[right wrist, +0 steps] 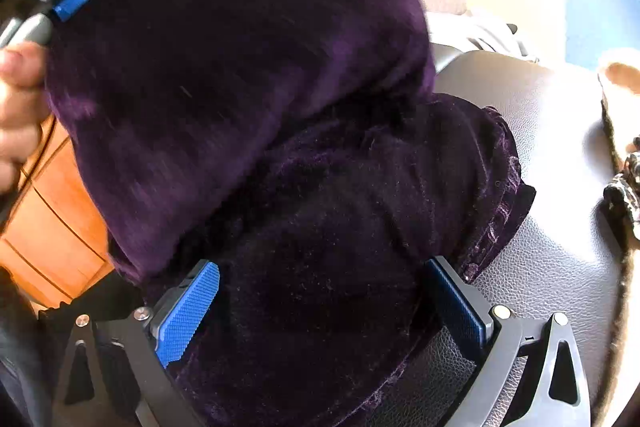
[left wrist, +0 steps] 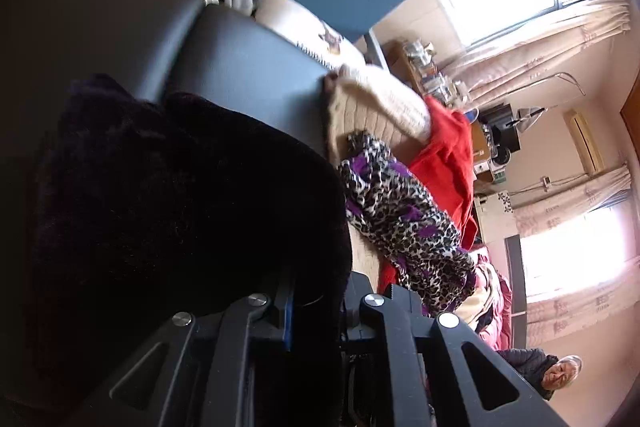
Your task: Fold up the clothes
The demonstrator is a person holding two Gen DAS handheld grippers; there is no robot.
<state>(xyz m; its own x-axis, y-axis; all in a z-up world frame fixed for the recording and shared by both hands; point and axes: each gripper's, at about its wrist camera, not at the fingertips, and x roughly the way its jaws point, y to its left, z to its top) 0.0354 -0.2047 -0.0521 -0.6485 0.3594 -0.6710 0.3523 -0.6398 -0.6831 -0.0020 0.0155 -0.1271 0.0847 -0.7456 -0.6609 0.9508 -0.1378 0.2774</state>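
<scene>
Dark purple velvet garment [right wrist: 280, 155] draped over the black leather seat [right wrist: 540, 267], filling the centre of the right wrist view and the lower left of the left wrist view. Left gripper [left wrist: 316, 303], at the bottom of its own frame, is clenched on a fold of the garment; seen from the right wrist view it sits at the upper left, carrying a raised flap of cloth, with a hand [right wrist: 16, 107] at the left edge. Right gripper [right wrist: 324, 299], lower centre, stands released, its blue pads [right wrist: 188, 307] wide apart on either side of the lower layer, not pressing it. Judged handling: soft, limp, light, with a plush pile that may slide between pads; best taken at a hem or corner [right wrist: 504, 195], right of centre. Other clothes, a leopard-print piece [left wrist: 400, 211] and a red one [left wrist: 448, 155], lie at centre right of the left wrist view
</scene>
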